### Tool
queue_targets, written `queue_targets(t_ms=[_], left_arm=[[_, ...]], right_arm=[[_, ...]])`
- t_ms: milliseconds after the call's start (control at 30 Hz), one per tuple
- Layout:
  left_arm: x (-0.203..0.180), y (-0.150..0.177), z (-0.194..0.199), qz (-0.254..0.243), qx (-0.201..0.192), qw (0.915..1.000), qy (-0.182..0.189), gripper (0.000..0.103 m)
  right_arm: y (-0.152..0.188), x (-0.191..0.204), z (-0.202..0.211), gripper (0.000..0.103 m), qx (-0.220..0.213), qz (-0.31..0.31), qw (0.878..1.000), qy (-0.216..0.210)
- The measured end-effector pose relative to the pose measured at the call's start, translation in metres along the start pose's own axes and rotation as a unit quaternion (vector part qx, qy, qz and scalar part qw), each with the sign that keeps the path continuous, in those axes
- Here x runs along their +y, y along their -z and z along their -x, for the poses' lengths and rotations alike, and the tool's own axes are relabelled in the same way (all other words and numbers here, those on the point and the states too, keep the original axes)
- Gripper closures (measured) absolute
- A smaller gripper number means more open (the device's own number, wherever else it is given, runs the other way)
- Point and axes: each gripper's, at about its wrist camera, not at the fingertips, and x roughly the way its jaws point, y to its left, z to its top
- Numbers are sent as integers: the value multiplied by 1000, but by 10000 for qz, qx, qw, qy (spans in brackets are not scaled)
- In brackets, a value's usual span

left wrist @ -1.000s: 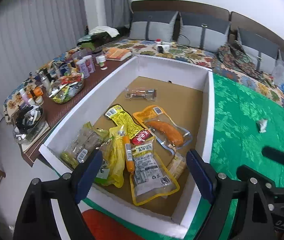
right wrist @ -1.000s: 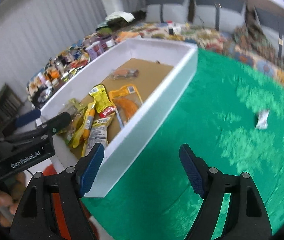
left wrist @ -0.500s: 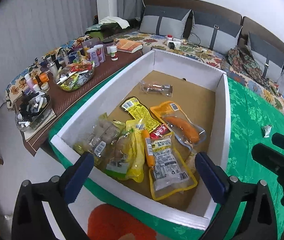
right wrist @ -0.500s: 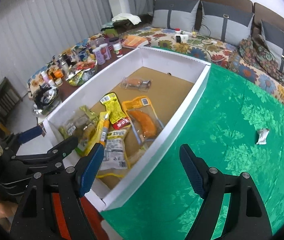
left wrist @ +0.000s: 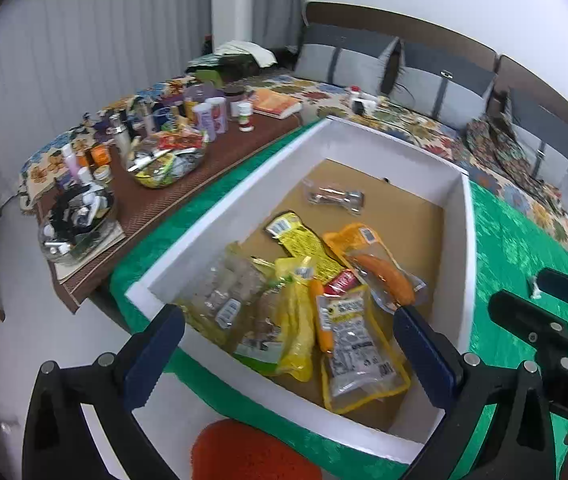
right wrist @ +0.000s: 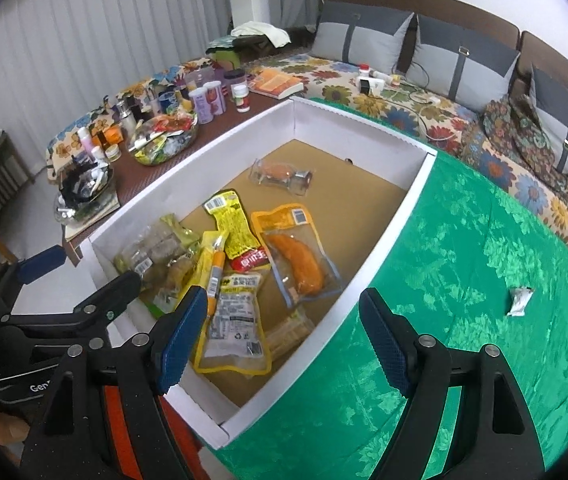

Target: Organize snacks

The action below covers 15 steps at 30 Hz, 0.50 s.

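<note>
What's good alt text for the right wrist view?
A white box with a cardboard floor holds snack packets, on a green cloth. The open, empty right gripper hovers over its near corner, one small wrapped snack lies outside, and the left gripper is at left.

A green cloth (right wrist: 424, 280) carries a white box (right wrist: 384, 224) and a small wrapper (right wrist: 519, 301).

The box (right wrist: 380, 236) has matt white walls and a plain brown cardboard floor. In it lie glossy plastic snack packets (right wrist: 239, 320), some clear. Beside the box, the green cloth (right wrist: 464, 280) has a satiny, patterned sheen. Each tool's pads (right wrist: 181, 338) are ribbed blue rubber on matt black plastic.
</note>
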Motion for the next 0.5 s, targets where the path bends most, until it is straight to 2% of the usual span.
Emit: queue_targets(t_ms=[200,500], left_arm=[[9,-2,1,141,-115,9995,-275,0],[19,-6,10,331,-204,9989,-272,0]], right_arm=[[-5,4,-3,22,15,21,10000,23],[-7,13,-3,22,19,113,9999,38]])
